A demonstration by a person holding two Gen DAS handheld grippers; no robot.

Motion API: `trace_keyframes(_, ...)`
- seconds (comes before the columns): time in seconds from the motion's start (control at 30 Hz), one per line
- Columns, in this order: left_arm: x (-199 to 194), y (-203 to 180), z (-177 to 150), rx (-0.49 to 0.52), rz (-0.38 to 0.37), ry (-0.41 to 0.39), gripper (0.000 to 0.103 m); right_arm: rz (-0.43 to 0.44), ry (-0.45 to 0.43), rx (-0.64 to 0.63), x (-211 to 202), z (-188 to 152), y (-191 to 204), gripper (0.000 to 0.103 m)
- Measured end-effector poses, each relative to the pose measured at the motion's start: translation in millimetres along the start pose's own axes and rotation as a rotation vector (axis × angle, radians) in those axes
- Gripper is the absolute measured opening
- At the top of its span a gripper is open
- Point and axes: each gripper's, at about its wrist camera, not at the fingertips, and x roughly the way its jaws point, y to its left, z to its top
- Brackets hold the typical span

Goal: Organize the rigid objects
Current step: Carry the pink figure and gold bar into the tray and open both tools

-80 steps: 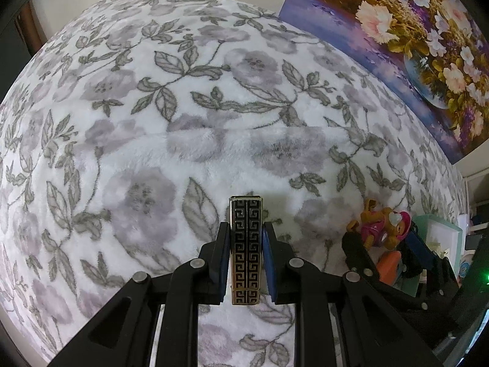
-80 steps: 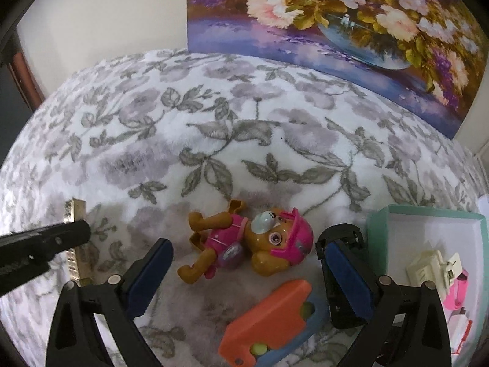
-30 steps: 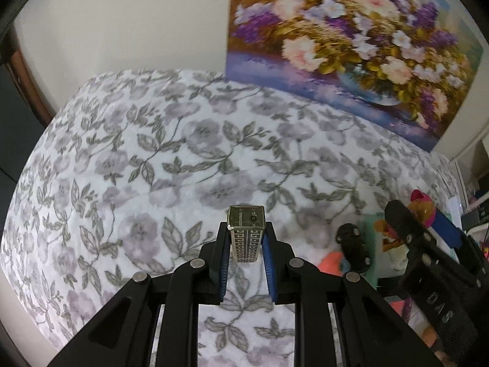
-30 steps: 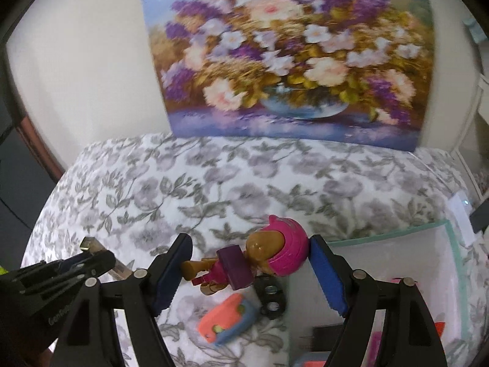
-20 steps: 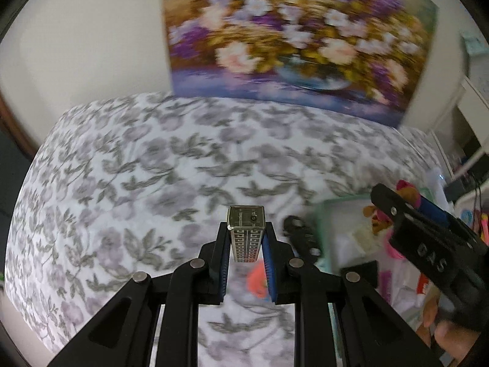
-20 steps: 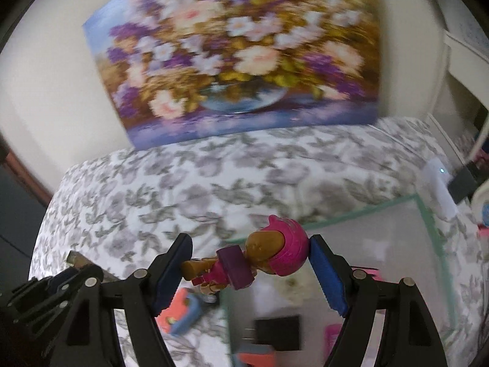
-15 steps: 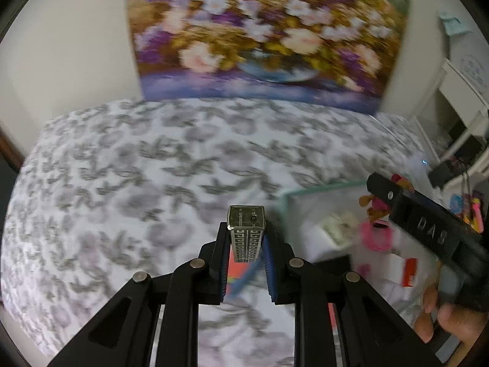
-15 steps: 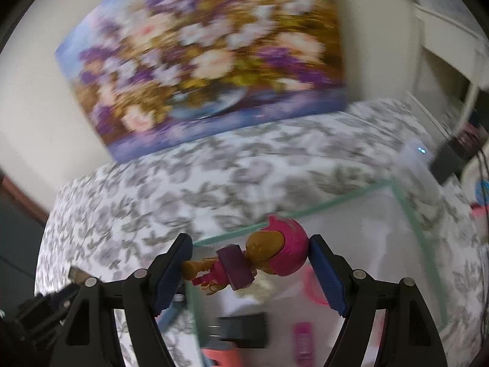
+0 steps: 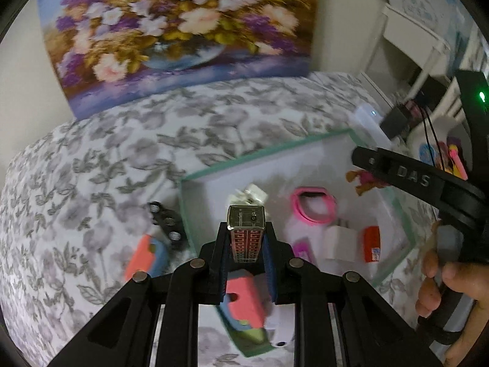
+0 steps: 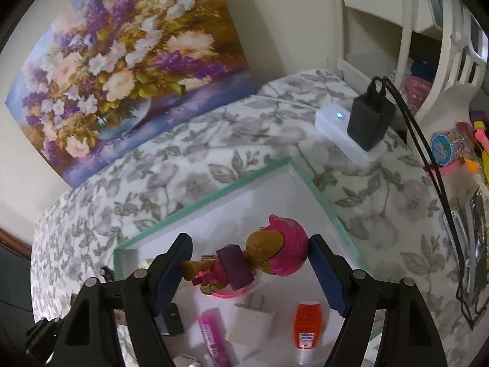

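Two loads hang over the tray (image 9: pixel 408 229) at once, and that is where I see the trouble. The left tool (image 9: pixel 246 241) is clamped nearly together on a narrow lighter (image 9: pixel 247 235) with a black key pattern, held upright by its lower part only; most of it stands clear above the pads, so a knock could tip it out. Below and ahead of this tool lies the tray, with a pink ring (image 9: pixel 314 205), a white plug (image 9: pixel 339 241) and an orange tube (image 9: pixel 371 243) already in it. A drop from this height could bounce the lighter off those pieces or over the rim onto the bed (image 9: pixel 107 159).

The right tool (image 10: pixel 249 269) stands wide, pads pressing the ends of a toy pup (image 10: pixel 259 260): one on its foot, one on its pink helmet. That round helmet looks like a slippery hold, I judge, and the pup could swivel or slide free. Under it sits the tray (image 10: pixel 207 198). Both tools are close together, so they might bump.
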Motion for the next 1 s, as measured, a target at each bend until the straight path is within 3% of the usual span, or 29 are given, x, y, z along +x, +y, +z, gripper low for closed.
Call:
trace_keyframes(0.3,16.1,-23.4,-5.7,0.026,-0.02,0.025,0.021,-0.005,0.085,-0.015,24.4,-11.7,0.0,0.08)
trace_keyframes(0.77,28.5,-40.0,-6.5,0.054,-0.029,0.036,0.022,-0.024,0.139,-0.05,30.6,-16.3,6.6,0.081)
trace_keyframes(1.0,31.2,-28.9,-6.4,0.024,-0.02,0.064,0.041,-0.048,0.153,-0.079,33.9,-16.9,11.4,0.083)
